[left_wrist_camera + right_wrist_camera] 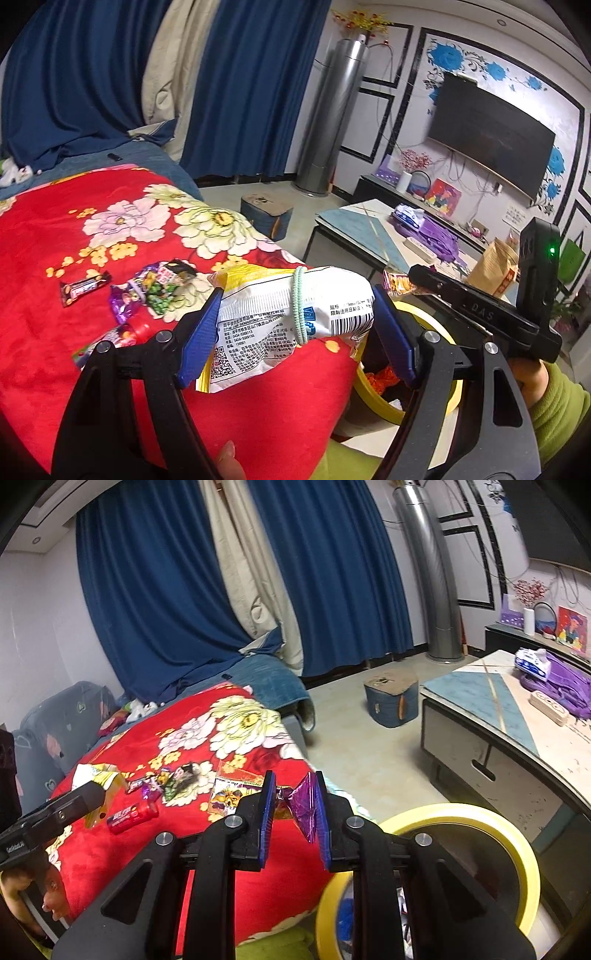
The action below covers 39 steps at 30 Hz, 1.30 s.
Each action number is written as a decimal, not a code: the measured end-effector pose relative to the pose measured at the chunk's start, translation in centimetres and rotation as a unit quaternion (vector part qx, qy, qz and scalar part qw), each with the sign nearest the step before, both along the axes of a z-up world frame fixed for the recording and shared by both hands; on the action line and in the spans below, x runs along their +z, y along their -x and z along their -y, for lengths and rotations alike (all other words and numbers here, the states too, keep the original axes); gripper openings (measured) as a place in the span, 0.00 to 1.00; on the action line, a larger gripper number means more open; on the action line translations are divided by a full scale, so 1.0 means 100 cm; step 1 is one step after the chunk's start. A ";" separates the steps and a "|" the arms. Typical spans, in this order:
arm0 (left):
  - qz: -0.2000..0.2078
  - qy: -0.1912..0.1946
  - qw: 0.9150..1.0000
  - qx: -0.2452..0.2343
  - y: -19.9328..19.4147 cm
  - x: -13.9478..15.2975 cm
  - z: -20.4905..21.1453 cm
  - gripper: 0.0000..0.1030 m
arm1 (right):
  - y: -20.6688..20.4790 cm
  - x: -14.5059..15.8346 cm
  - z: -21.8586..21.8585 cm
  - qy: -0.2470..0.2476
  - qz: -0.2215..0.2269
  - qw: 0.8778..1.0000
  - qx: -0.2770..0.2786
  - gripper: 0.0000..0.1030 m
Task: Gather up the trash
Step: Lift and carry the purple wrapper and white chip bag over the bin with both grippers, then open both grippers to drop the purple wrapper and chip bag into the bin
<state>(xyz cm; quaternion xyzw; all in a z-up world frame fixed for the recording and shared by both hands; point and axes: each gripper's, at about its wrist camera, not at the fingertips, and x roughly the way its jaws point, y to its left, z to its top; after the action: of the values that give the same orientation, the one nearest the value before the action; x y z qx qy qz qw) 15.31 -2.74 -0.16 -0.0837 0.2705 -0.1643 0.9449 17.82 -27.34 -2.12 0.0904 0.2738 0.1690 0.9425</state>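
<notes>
1. Holding a white and yellow snack bag (pixel 291 314) between its two blue pads, the left gripper (pixel 295 325) is closed on it, above the edge of the red flowered blanket (pixel 74 229). The bag has a green bead bracelet (pixel 301 306) around its middle.
2. Seen from the left wrist, the right gripper (pixel 480 314) reaches in from 3 o'clock with a small orange wrapper (pixel 397 284) at its tip. A hand in a green sleeve (pixel 554 402) carries it.
3. From the right wrist, the right gripper (pixel 295 812) points forward, and its jaws stand close together on a purple wrapper (pixel 306 805), which is folded between the pads.
4. The yellow bin (pixel 509 842) stands on the floor at about 5 o'clock in the right view, just beside the blanket. In the left view only part of its rim shows, behind the pads.
5. More trash lies on the blanket: a red tube (pixel 133 816), a small dark candy bar (pixel 85 288) and a green and purple packet (pixel 159 288).
6. The right view also shows the coffee table (pixel 480 701) at 2 o'clock. The left view alone shows the television (pixel 491 136) on the wall at 1 o'clock.
</notes>
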 end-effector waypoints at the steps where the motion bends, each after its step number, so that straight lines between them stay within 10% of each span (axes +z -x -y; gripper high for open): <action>1: 0.001 -0.001 1.000 -0.002 0.000 0.000 0.003 0.67 | 0.000 0.000 0.004 -0.001 0.000 1.000 -0.004 0.19; 39: -0.014 -0.066 0.985 -0.156 0.001 -0.048 0.139 0.68 | 0.025 -0.064 0.124 -0.003 -0.060 0.990 -0.132 0.19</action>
<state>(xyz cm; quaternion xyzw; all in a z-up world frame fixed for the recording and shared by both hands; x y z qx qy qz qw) 15.20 -16.64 -4.95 0.0199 0.3038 -0.2900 0.9073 15.34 -39.72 -8.56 0.1383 0.3147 0.0386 0.9383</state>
